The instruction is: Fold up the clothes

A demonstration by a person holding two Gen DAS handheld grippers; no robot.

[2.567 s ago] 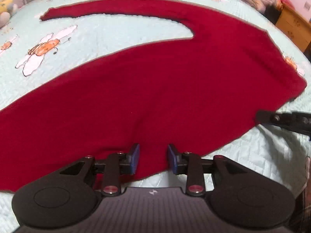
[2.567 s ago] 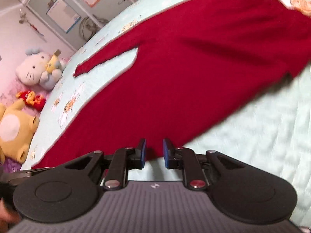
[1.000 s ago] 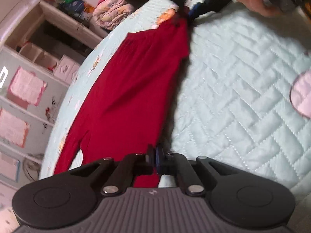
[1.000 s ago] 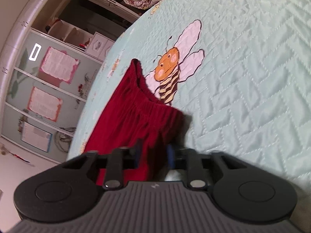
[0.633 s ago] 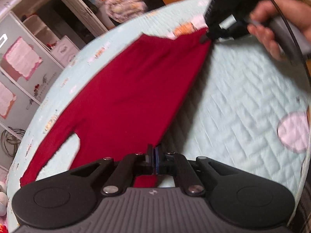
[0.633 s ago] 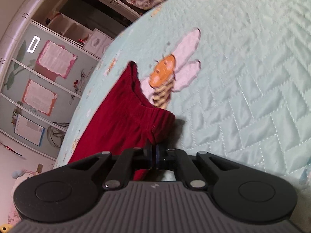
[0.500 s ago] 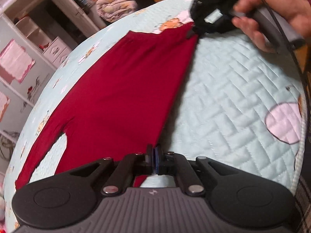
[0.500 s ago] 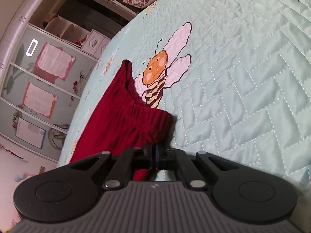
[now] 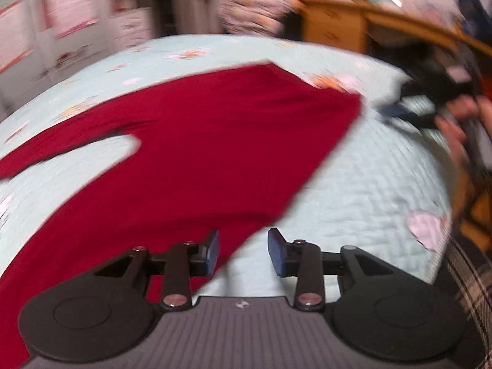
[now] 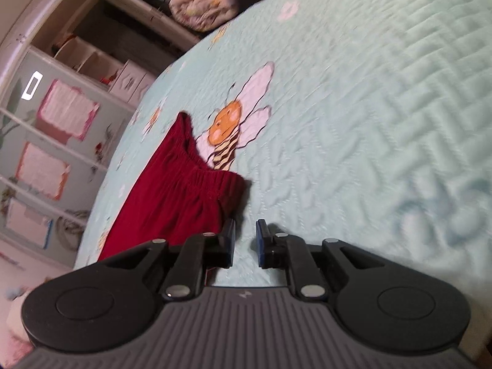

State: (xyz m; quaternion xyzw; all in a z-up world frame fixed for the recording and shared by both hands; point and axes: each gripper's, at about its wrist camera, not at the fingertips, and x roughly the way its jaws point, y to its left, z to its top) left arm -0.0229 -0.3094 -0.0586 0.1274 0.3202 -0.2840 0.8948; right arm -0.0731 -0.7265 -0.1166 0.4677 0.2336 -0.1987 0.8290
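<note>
Blurring hides detail; your left gripper (image 9: 243, 247) & right gripper (image 10: 245, 240) gape empty beside red pants (image 9: 200, 141), w/ bare quilt (image 10: 384, 123) rightward.

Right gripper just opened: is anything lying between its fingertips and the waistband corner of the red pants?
Nothing but bare quilt. In the right wrist view, the right gripper stands open just short of the red pants waistband corner, with only pale blue quilting in that stretch.

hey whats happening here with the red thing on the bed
A person holding a gripper in each hand is folding red trousers spread flat on a light blue quilted bedspread. Right now both grippers are open and hold nothing. The left gripper sits at the trousers' near edge, and the right gripper sits just beside the waistband corner, by the bee print.
</note>
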